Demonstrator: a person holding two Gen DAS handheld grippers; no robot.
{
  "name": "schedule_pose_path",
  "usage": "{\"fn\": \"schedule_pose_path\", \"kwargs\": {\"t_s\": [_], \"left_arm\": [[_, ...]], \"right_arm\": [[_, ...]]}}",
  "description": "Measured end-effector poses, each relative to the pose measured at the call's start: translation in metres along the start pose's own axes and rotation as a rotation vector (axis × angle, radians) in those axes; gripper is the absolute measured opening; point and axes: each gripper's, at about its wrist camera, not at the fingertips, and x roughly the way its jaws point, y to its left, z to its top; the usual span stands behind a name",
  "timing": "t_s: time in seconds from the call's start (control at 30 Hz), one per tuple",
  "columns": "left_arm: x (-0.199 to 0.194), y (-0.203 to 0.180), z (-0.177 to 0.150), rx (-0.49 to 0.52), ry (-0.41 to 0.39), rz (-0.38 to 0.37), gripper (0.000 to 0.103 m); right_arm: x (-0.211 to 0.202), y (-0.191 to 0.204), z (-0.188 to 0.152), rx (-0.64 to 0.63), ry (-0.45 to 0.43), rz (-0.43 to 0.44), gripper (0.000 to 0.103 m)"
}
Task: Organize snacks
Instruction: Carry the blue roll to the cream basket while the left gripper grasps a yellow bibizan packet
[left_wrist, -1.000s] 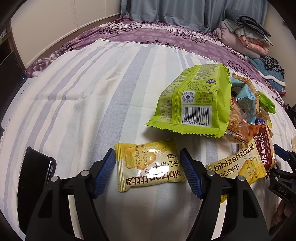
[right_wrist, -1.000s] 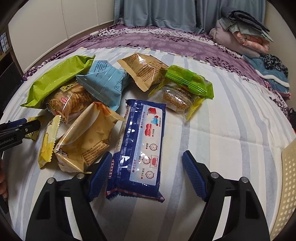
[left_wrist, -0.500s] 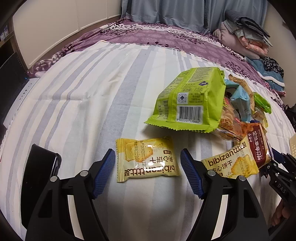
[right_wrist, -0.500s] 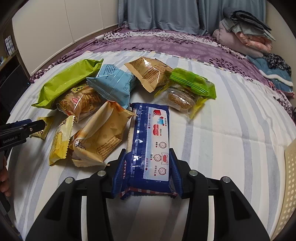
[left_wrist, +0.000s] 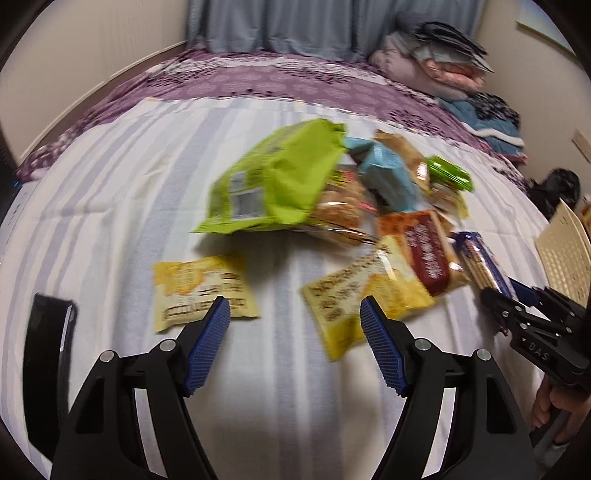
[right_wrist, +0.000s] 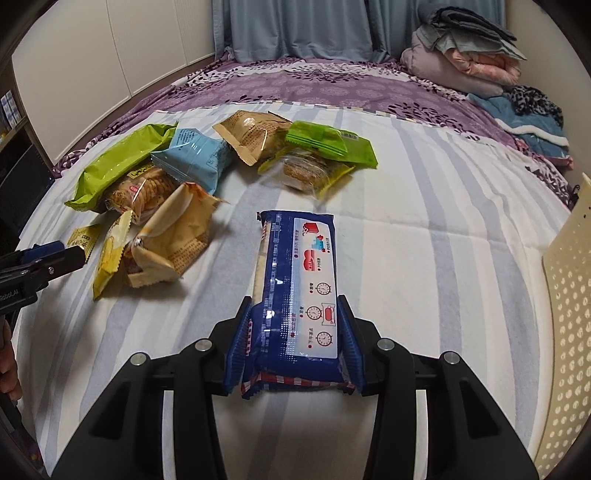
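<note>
— Nearest, what are the two grippers doing?

— Right gripper (right_wrist: 293, 352): its jaws have just closed and now clamp one long blue biscuit pack (right_wrist: 297, 295) by its near end. Left gripper (left_wrist: 295, 347): jaws apart, nothing between them, above the sheet between two yellow biscuit packets (left_wrist: 201, 290), one on each side.

— And beyond?

— One heap of snacks: a lime-green bag (right_wrist: 118, 168), a light-blue pouch (right_wrist: 195, 157), two tan bags, a clear cracker pack, a green-topped clear pack (right_wrist: 325, 155).

— The surface and room?

— A striped bed sheet (right_wrist: 424, 206), a perforated cream basket (right_wrist: 570, 295) at its right edge, then a purple floral cover (right_wrist: 325, 85), folded clothes (right_wrist: 469, 55), grey-blue curtains.
</note>
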Motion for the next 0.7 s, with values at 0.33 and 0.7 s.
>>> {"fn": "schedule_pose_path", "kwargs": {"t_s": [0.33, 0.7], "left_arm": [[0.027, -0.034, 0.005, 0.238, 0.029, -0.028, 0.075], [0.035, -0.031, 0.014, 0.253, 0.032, -0.064, 0.064]], "right_arm": [[-0.002, -0.007, -0.009, -0.005, 0.005, 0.001, 0.044], [0.0, -0.004, -0.01, -0.023, 0.0, -0.012, 0.049]]}}
